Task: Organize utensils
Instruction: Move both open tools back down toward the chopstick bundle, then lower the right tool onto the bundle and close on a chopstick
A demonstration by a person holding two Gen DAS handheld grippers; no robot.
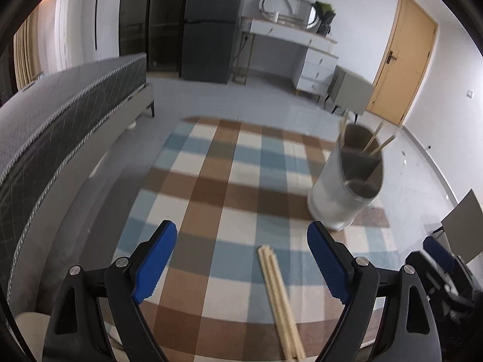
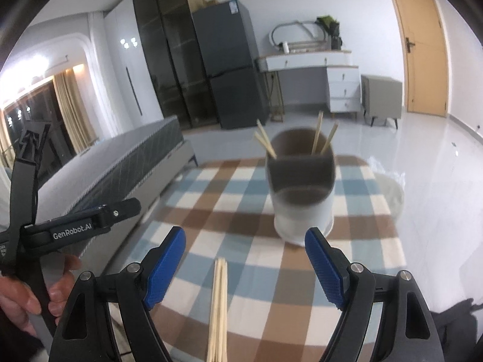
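A white cylindrical utensil holder (image 1: 344,187) (image 2: 303,199) with grey inner dividers stands on the checked tablecloth and has several wooden chopsticks (image 2: 317,137) sticking out of it. A bundle of loose wooden chopsticks (image 1: 280,301) (image 2: 219,310) lies flat on the cloth near the front edge. My left gripper (image 1: 241,259) is open and empty, above the near end of the bundle. My right gripper (image 2: 244,268) is open and empty, with the bundle between its fingers and the holder just beyond.
The round table (image 1: 229,181) carries a blue, brown and white checked cloth. A grey bed (image 1: 60,114) lies to the left. A dark fridge (image 2: 229,66), a white desk (image 2: 314,66) and a wooden door (image 2: 422,45) stand at the back. The left gripper's body (image 2: 60,229) shows in the right wrist view.
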